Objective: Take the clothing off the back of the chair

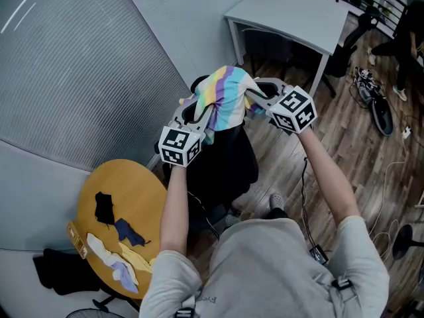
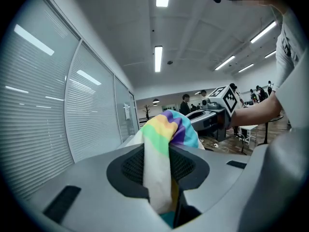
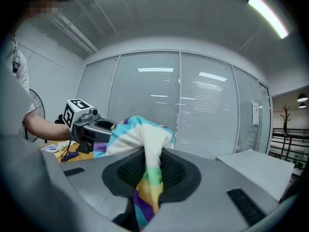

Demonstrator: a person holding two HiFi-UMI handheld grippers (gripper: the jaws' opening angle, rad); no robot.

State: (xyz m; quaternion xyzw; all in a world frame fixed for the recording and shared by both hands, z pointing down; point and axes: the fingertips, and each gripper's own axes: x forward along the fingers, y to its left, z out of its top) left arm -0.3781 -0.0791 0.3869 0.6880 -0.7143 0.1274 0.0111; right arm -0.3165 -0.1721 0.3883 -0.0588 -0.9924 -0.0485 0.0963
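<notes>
A rainbow-striped garment [image 1: 225, 97] hangs bunched between my two grippers, lifted above the black office chair [image 1: 222, 164]. My left gripper [image 1: 193, 113] is shut on the garment [image 2: 161, 149] at its left side, the cloth squeezed between the jaws. On the right, my right gripper [image 1: 255, 98] is shut on the garment [image 3: 147, 166] too, with striped folds pinched in its jaws. Each gripper view shows the other gripper across the cloth. The chair's back is mostly hidden under the garment and my arms.
A round yellow table [image 1: 122, 211] at lower left carries several small clothing items. A white desk [image 1: 291, 12] stands beyond the chair. Window blinds [image 1: 73, 65] fill the left. Cables and a chair base [image 1: 377, 108] lie on the wooden floor at right.
</notes>
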